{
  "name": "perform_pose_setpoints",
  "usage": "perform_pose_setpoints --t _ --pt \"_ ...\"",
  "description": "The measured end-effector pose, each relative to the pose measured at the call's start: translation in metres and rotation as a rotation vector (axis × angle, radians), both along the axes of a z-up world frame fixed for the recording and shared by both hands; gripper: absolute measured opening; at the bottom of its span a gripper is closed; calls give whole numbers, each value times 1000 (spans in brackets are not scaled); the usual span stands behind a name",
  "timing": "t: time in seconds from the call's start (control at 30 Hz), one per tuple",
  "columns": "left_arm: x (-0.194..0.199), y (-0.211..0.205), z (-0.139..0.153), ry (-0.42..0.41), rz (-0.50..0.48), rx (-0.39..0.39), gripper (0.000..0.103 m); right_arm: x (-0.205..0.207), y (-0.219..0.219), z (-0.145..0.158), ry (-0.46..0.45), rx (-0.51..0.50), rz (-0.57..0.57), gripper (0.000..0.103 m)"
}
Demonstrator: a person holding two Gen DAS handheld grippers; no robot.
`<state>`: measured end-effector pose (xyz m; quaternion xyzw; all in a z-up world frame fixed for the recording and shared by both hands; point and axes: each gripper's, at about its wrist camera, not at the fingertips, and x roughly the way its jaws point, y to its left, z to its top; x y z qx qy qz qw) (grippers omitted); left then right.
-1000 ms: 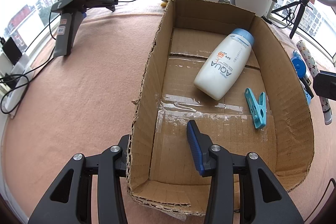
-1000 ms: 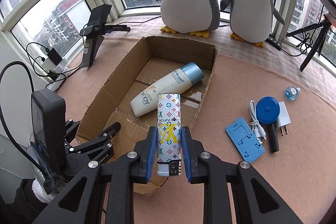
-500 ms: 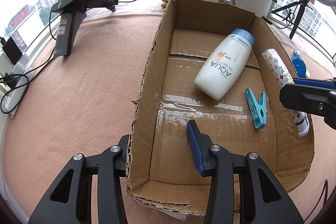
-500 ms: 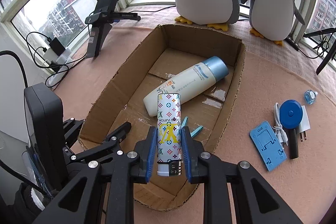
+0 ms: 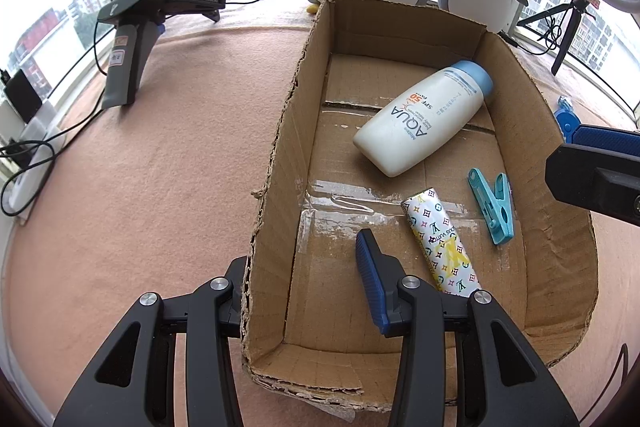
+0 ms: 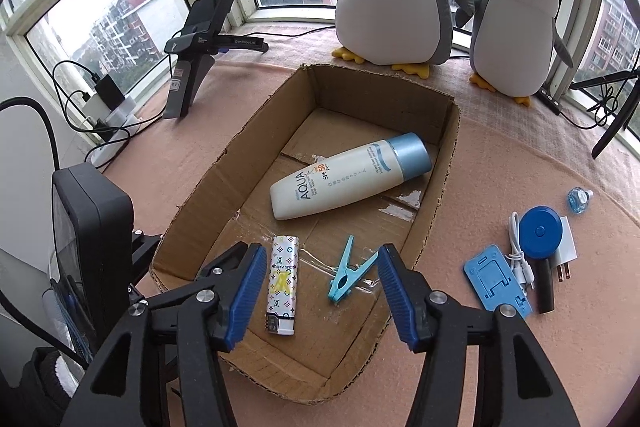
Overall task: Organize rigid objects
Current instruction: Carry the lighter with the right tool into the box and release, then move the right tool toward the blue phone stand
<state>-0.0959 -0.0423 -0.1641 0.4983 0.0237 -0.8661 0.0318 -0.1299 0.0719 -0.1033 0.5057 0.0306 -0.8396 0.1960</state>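
Pink-clothed table (image 6: 500,155) bears cardboard box (image 6: 240,163), blue stand (image 6: 498,285), perhaps a charger (image 6: 566,247).

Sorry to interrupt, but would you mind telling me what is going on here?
A person is sorting loose items into a cardboard box. The right hand-held gripper is open above the box, with the patterned lighter lying inside beside a sunscreen bottle and clothespin. The left hand-held gripper straddles the box's side wall. A blue stand and charger remain outside.
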Motion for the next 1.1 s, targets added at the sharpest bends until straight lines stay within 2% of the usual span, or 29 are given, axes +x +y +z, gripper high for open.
perform_pose_setpoints --t 0.33,0.7,0.83,1.1 --pt "0 0 0 0 0 0 42 1 19 5 14 -3 -28 54" --pt "-1 -1 0 -1 -1 -2 42 9 78 6 18 -47 -108 54" --pt "-2 -1 0 0 -1 -4 42 11 105 0 -6 -68 -136 54" --pt "-2 -2 0 -1 -1 -6 42 12 139 -25 -56 -42 -165 54"
